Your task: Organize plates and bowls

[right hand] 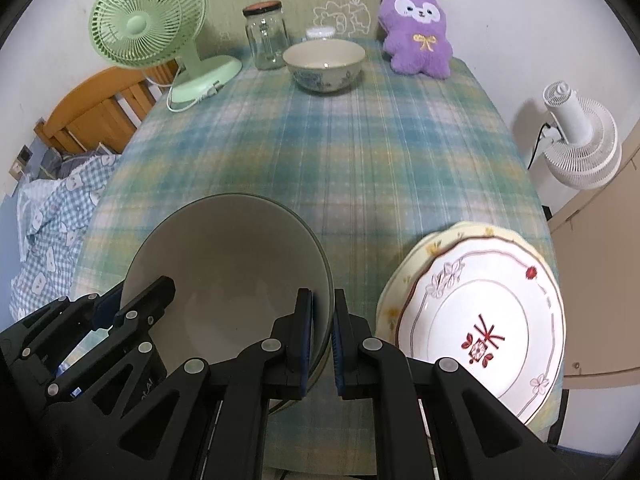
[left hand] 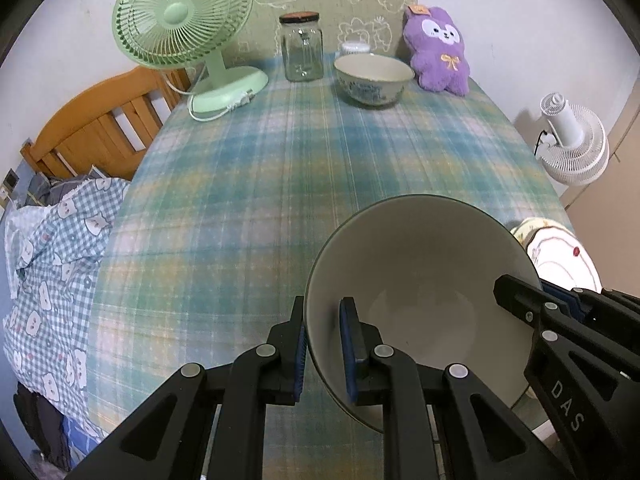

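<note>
Large bowl: a plain, smooth cream bowl with a thin dark rim, round and deep, tilted over the near part of the table.
Left gripper: the left gripper pinches the bowl's left wall, one blue-padded finger inside and one outside.
Right gripper: the right gripper clamps the opposite wall the same way.
Plates: two stacked at the near right corner; a glossy white plate with red motifs lies on a cream scalloped plate, mostly covered.
Patterned bowl: a second, smaller bowl, cream with blue markings outside, stands at the far end.
Table: covered by a soft blue-green plaid cloth.
Far end: one ribbed green desk fan, one clear glass jar with a dark lid, one fuzzy purple plush toy.
Hard to make out: a small white item behind the patterned bowl.
Off the table: one white fan at right; a wooden bed frame and checked bedding at left, cut off.
</note>
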`<state>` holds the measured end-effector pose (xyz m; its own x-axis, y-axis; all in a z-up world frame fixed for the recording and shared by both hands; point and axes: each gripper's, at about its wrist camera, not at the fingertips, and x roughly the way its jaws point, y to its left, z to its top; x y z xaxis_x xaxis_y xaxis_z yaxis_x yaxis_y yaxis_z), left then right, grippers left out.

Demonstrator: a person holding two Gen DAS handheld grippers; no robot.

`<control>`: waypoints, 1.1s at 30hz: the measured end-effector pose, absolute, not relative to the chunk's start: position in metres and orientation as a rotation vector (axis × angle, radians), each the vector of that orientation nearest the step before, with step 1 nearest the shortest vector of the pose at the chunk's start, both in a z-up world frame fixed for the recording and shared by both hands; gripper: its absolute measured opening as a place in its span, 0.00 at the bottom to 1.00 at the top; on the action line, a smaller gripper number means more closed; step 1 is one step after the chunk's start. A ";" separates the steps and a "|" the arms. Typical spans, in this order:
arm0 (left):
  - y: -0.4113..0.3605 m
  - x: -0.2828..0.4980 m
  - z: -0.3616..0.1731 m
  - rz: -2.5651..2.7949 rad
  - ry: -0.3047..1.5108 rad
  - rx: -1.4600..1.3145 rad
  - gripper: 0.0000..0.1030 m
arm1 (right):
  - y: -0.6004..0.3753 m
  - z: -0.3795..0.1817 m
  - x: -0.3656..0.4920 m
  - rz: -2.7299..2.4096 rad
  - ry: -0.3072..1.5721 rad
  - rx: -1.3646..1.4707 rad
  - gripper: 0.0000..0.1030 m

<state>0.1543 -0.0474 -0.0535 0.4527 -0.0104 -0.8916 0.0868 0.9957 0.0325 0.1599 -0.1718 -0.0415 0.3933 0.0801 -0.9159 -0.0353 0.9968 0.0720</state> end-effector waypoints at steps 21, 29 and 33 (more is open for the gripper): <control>-0.056 0.145 -0.067 -0.091 1.108 0.123 0.39 | -0.168 -0.059 0.153 0.040 1.188 0.033 0.13; -0.062 0.142 -0.043 -0.055 1.105 0.079 0.61 | -0.179 -0.037 0.154 0.073 1.197 0.036 0.13; -0.063 0.143 -0.022 -0.010 1.082 0.058 0.70 | -0.183 -0.014 0.156 0.109 1.172 0.011 0.13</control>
